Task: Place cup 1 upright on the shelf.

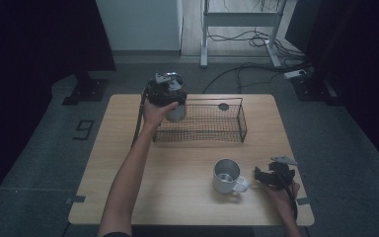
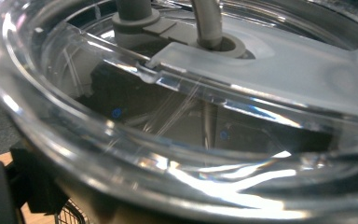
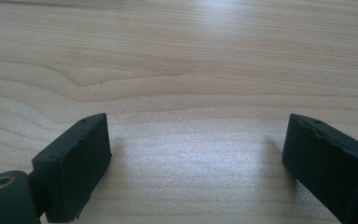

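A steel tumbler (image 1: 176,112) with a clear lid (image 2: 205,154) and grey straw (image 2: 209,23) is at the left end of the black wire basket (image 1: 242,120). My left gripper (image 1: 167,89) sits on top of it, shut on the tumbler just under the lid; whether its base rests on the basket floor is hidden. A steel mug (image 1: 225,176) with a handle stands on the wooden table (image 1: 177,207) at the front right. My right gripper (image 1: 259,175) lies just right of the mug's handle, low over the bare wood. It is open (image 3: 196,140) with nothing between its fingers.
A small dark round object (image 1: 223,106) lies near the basket's far side. A desk frame (image 1: 239,19) and cables (image 1: 256,39) stand on the floor beyond the table. Dark curtains hang at both sides.
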Available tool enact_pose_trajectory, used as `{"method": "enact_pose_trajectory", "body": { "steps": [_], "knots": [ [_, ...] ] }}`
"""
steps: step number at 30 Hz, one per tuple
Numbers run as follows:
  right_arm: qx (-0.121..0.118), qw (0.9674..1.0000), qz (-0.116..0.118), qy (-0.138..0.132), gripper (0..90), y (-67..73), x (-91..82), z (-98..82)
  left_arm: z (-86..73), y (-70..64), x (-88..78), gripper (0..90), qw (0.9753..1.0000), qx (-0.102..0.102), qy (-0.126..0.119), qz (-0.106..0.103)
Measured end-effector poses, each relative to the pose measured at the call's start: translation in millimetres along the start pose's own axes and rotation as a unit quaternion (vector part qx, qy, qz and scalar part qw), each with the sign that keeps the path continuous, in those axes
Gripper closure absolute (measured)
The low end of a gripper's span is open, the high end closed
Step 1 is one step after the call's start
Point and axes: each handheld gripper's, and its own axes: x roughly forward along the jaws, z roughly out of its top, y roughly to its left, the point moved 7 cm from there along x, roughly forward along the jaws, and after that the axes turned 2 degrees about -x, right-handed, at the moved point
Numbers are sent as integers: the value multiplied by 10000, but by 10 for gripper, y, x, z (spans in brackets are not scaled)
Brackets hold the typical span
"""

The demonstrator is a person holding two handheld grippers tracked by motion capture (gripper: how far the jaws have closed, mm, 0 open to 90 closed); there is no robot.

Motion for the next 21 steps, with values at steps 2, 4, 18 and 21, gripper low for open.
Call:
{"method": "enact_pose_trajectory", "body": {
  "steps": [2, 4, 18, 21],
  "knots": [
    [-3, 10000, 4, 1, 74, 0, 0, 0, -25, -4, 35, 39, 10000, 10, 37, 9],
    [-3, 10000, 4, 0, 74, 1, -1, 0, -55, -9, 69, 39, 10000, 20, 79, 17],
    [-11, 10000, 9, -4, 78, 2, -1, 0, -279, 79, 245, 39, 9994, -110, 287, 128],
    [-12, 10000, 9, -5, 78, 1, -1, 0, -321, 97, 274, 39, 9993, -130, 318, 139]
  ]
}}
